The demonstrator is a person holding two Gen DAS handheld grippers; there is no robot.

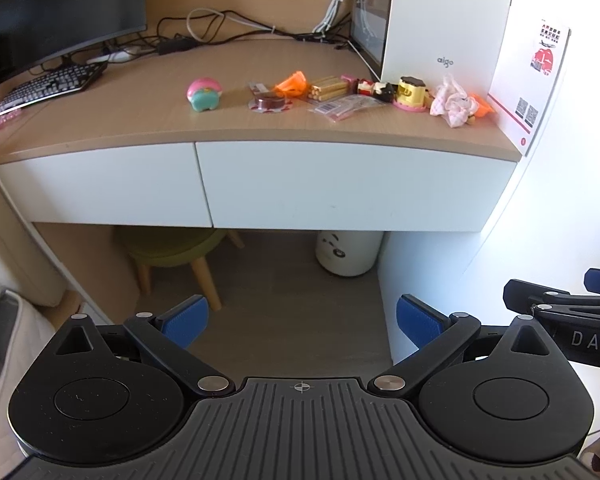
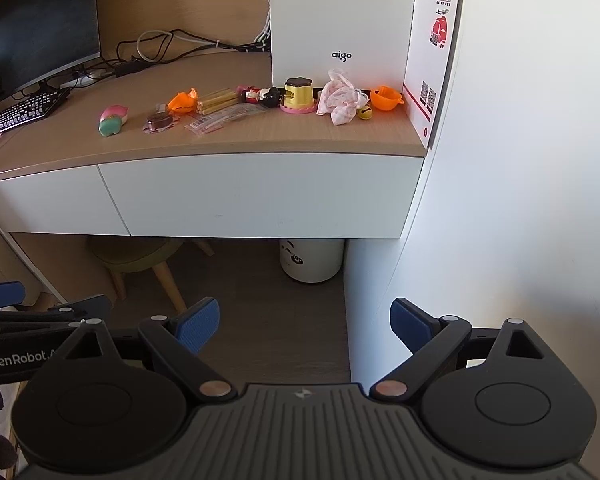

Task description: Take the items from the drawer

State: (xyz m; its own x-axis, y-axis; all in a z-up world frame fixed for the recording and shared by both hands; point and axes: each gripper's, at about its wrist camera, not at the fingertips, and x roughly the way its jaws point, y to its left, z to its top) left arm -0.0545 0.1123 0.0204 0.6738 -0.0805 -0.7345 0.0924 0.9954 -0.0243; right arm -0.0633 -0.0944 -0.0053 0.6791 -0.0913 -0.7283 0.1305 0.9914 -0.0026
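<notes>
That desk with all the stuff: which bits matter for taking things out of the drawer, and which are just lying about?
For the job:
right drawer, shut
left drawer, shut
left gripper, open
right gripper, open
small toys on the desktop

Just lying about:
monitor
keyboard
white box
stool
bin

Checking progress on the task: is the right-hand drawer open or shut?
Shut: the right-hand drawer front sits flush with the left drawer under the desk edge.
</notes>
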